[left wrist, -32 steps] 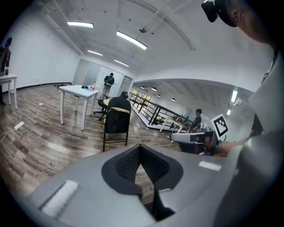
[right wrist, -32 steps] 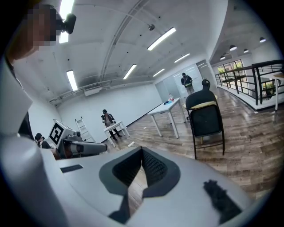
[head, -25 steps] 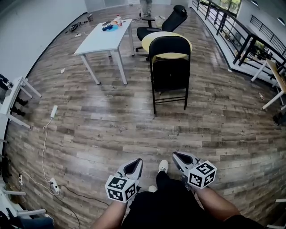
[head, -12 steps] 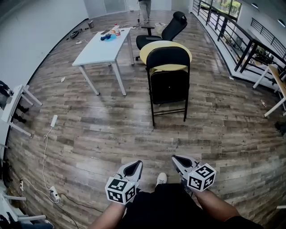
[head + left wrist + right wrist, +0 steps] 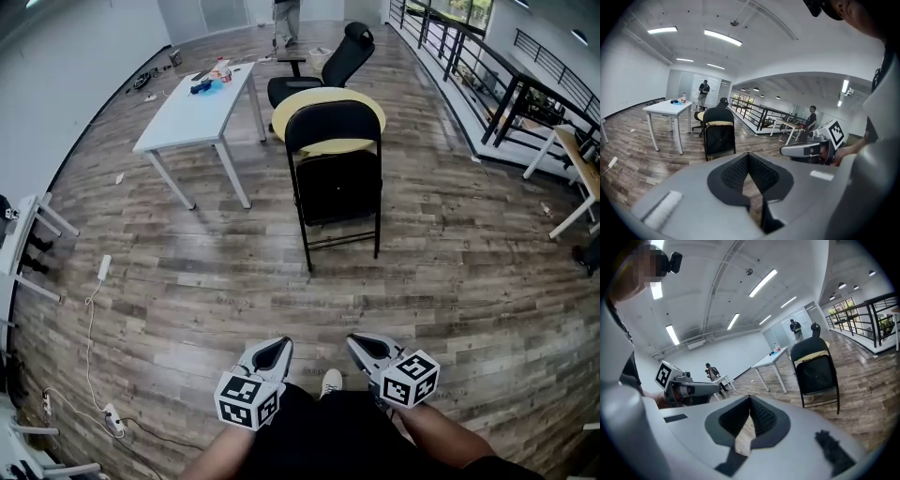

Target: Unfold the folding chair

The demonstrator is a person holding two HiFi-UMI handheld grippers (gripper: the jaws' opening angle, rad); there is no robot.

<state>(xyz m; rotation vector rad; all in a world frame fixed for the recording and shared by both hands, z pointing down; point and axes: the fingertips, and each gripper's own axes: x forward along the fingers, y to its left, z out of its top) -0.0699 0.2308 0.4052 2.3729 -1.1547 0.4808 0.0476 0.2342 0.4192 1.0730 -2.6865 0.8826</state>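
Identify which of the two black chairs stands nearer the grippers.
The black folding chair, standing folded flat on thin metal legs in the middle of the floor. The black office chair, with its high tilted back, sits farther off behind it.

no word, number, brand or sign can be read anywhere. the only printed marks are black-and-white square patterns on the left gripper (image 5: 274, 345) and the right gripper (image 5: 359, 342), with no letters. things on the white table (image 5: 183, 112) are too small to read.
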